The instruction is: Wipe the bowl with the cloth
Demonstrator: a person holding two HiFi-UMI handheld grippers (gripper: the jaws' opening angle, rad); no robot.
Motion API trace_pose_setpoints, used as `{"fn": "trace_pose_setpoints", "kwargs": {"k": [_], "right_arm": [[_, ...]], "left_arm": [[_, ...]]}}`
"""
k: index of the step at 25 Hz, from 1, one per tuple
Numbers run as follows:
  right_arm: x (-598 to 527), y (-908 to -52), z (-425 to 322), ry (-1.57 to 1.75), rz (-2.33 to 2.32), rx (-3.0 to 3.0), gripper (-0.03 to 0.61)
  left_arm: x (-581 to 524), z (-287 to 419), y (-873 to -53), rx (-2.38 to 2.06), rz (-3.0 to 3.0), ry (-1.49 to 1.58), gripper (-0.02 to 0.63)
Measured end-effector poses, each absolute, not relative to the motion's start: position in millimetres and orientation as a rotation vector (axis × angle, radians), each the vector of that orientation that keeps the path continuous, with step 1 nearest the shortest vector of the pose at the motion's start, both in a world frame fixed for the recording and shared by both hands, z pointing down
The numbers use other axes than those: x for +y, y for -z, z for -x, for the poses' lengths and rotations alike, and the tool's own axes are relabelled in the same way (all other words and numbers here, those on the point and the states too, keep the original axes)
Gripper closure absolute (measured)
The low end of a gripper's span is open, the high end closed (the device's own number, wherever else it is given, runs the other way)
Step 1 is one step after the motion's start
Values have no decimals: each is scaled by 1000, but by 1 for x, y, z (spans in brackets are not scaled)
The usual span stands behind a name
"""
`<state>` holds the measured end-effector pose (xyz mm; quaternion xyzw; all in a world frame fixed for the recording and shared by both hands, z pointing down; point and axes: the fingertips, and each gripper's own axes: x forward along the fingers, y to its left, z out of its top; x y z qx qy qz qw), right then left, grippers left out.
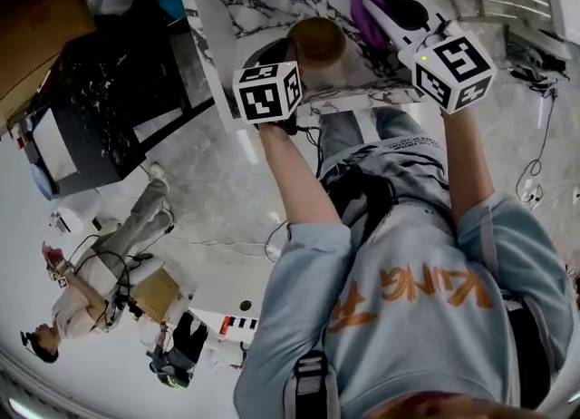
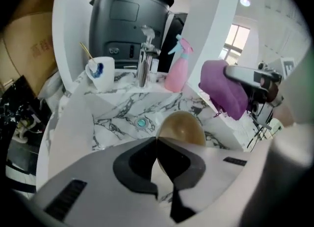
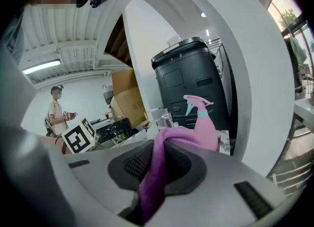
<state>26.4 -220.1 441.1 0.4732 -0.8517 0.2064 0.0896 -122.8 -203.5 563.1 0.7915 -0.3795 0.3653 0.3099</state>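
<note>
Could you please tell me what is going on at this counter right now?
A person stands at a marble counter with a gripper in each hand. The left gripper appears shut on the rim of a brown bowl. The right gripper is shut on a purple cloth, held up beside the bowl and apart from it, so the cloth is not on the bowl at this moment. A pink spray bottle and a faucet stand further back.
</note>
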Motion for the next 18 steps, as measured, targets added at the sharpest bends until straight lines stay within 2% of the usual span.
{"fn": "trace_pose_setpoints", "kwargs": {"k": [18], "right_arm": [[-178,-352,0,-324,-1062,-2842,503]], "left_arm": [[-143,151,-429,-1261,-2196,-41,583]]}}
